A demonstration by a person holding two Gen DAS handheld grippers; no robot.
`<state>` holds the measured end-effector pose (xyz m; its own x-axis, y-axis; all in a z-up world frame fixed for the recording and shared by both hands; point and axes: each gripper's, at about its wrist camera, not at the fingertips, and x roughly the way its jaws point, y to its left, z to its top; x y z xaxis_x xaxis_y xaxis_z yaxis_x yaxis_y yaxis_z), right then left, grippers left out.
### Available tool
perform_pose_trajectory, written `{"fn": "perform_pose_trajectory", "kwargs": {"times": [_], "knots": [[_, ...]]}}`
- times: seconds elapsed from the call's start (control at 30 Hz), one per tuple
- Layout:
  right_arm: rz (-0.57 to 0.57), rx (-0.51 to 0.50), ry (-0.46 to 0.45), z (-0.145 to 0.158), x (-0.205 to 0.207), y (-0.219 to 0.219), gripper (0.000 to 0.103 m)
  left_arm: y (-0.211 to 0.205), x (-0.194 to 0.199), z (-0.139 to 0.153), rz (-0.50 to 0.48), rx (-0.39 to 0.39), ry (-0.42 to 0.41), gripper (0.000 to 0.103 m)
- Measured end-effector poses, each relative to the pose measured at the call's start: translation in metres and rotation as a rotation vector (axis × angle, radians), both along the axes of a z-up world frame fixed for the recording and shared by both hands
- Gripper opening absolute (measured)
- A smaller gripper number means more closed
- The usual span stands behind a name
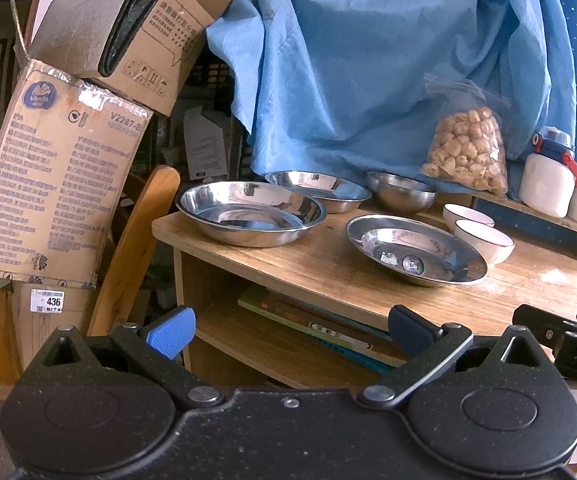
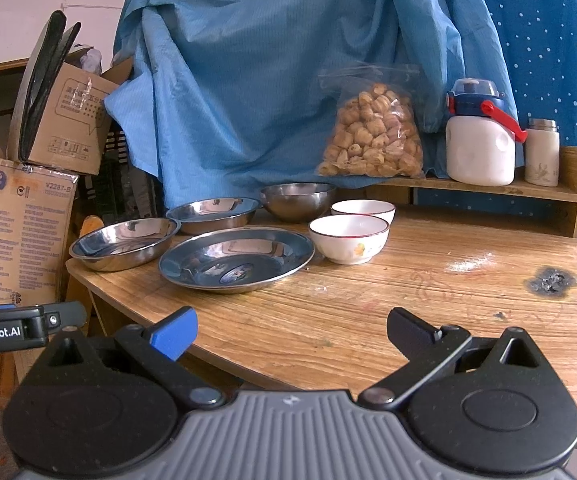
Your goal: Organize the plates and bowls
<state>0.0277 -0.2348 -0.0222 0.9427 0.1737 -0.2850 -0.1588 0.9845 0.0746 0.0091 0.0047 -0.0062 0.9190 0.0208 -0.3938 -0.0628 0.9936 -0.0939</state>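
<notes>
Three steel plates lie on the wooden table [image 2: 428, 304]: a wide one [image 2: 236, 258] [image 1: 416, 250] nearest me, one at the left edge [image 2: 124, 242] [image 1: 250, 212], one behind [image 2: 212, 214] [image 1: 318, 190]. A steel bowl [image 2: 298, 200] [image 1: 402, 196] stands at the back. Two white ceramic bowls [image 2: 348, 238] [image 2: 363, 208] stand right of the plates; they also show in the left wrist view [image 1: 484, 240] [image 1: 468, 214]. My left gripper [image 1: 290, 334] is open and empty, off the table's left front. My right gripper [image 2: 290, 332] is open and empty over the table's front edge.
A raised shelf [image 2: 488, 188] at the back holds a snack bag [image 2: 372, 136], a white bottle [image 2: 480, 140] and a small flask [image 2: 542, 152]. Blue cloth [image 2: 268, 60] hangs behind. Cardboard boxes [image 1: 56, 184] and a wooden chair [image 1: 136, 248] stand left. Books [image 1: 320, 328] lie under the tabletop.
</notes>
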Motion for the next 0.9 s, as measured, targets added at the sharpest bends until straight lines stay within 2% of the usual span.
{"fn": "perform_pose_trajectory", "kwargs": {"times": [0.27,0.4,0.53,0.6,0.73,0.8,0.9], "knots": [[-0.013,0.016,-0.014,0.001,0.001,-0.007,0.103,0.000,0.002,0.002,-0.100,-0.064,-0.031,0.102],[-0.001,0.011,-0.032,0.001,-0.002,-0.010,0.103,0.007,0.006,0.012,-0.095,-0.063,-0.054,0.102],[0.013,0.021,-0.047,0.003,-0.004,-0.015,0.103,0.030,0.016,0.030,-0.041,-0.099,-0.076,0.102],[0.020,0.019,-0.061,0.007,-0.004,-0.017,0.103,0.043,0.028,0.039,-0.001,-0.104,-0.045,0.102],[0.039,-0.002,-0.075,0.024,0.003,-0.020,0.103,0.063,0.060,0.055,0.063,-0.031,0.086,0.102],[0.065,0.007,-0.083,0.036,0.010,-0.024,0.103,0.070,0.077,0.065,0.067,-0.009,0.116,0.102],[0.116,0.039,-0.075,0.056,0.030,-0.025,0.103,0.082,0.103,0.080,0.038,-0.028,0.148,0.102]]}}
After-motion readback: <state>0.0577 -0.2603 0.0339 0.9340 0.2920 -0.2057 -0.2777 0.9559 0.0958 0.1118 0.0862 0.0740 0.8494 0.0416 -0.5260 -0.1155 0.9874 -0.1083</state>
